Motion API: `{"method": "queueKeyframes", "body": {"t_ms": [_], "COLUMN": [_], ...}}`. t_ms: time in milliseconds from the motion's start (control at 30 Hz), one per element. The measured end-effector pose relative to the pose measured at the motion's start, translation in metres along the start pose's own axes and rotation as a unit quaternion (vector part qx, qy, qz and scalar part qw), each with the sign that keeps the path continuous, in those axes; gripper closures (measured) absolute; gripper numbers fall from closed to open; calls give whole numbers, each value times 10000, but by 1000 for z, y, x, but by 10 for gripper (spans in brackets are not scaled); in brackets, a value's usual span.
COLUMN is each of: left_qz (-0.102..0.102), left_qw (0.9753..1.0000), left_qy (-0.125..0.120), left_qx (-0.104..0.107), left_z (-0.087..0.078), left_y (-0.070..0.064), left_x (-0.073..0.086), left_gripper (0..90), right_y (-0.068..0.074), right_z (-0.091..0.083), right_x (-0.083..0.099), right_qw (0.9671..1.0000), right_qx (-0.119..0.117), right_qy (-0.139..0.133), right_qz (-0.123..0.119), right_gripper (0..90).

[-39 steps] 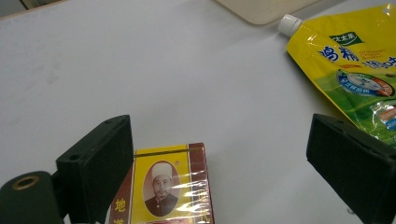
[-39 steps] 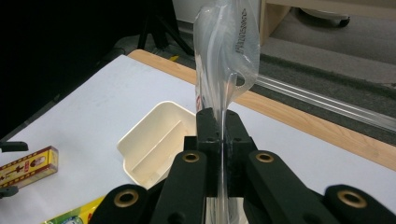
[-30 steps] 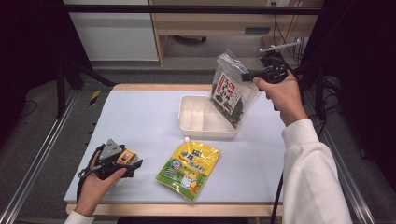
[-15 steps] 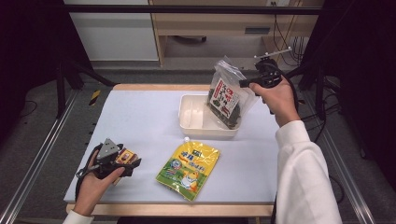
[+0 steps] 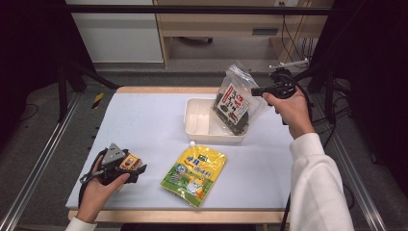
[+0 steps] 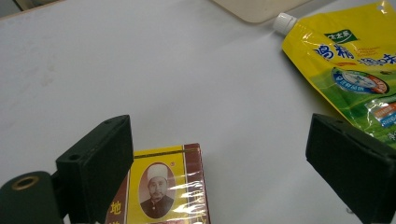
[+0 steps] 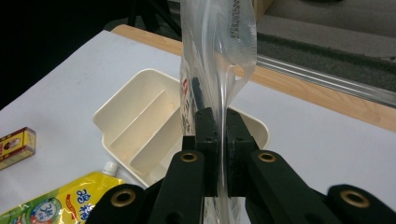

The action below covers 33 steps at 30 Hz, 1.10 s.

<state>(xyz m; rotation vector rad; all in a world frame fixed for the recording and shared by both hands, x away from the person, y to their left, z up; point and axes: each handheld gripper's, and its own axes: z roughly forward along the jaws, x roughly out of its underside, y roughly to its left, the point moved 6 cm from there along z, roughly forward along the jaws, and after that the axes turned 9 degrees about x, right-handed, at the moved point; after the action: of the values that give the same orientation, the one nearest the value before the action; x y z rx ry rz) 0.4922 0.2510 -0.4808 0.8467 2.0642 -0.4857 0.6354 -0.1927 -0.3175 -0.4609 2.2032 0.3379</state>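
High view first: the clear bag point(image 5: 235, 98) of dark snack hangs tilted over the right end of the white tray point(image 5: 198, 121), its lower corner down inside the tray; the right gripper point(image 5: 263, 90) pinches the bag's upper edge, and the right gripper view shows both jaws pressed flat on the plastic point(image 7: 219, 70), with the tray's dividers point(image 7: 140, 126) below; nearer the front edge, the yellow pouch point(image 5: 195, 167) lies flat on the table point(image 5: 144, 115); at front left, the left gripper point(image 5: 139, 168) rests on the table, jaws spread wide, a small yellow box point(image 6: 163, 186) lying between them beside one jaw.
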Motion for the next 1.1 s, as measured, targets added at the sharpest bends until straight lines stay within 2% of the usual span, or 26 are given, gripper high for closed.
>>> {"method": "queueKeyframes", "body": {"t_ms": [267,567,633,867,967,1100], "left_qz": [-10,-11,-10,2,-2,18], "left_qw": [10000,10000,10000,10000,10000,10000], "left_qy": [1,11,21,32,45,42], "left_qx": [-13,-14,-3,-1,-7,-24], "left_z": [-1,0,0,1,2,1], "left_y": [1,1,1,0,0,0], "left_x": [0,1,1,1,1,1], "left_gripper": [72,71,71,71,71,71], "right_y": [2,8,11,21,27,33], "right_z": [-1,0,-1,-8,-12,-20], "right_x": [2,4,3,1,1,-1], "right_qw": [9998,9996,9990,9973,9964,9955], "right_qx": [-49,-42,-195,-336,-451,-403], "right_qy": [-188,-282,-404,-645,-702,-827], "right_qz": [-41,-29,-8,-59,-153,-209], "right_gripper": [763,544,508,395,403,327]}}
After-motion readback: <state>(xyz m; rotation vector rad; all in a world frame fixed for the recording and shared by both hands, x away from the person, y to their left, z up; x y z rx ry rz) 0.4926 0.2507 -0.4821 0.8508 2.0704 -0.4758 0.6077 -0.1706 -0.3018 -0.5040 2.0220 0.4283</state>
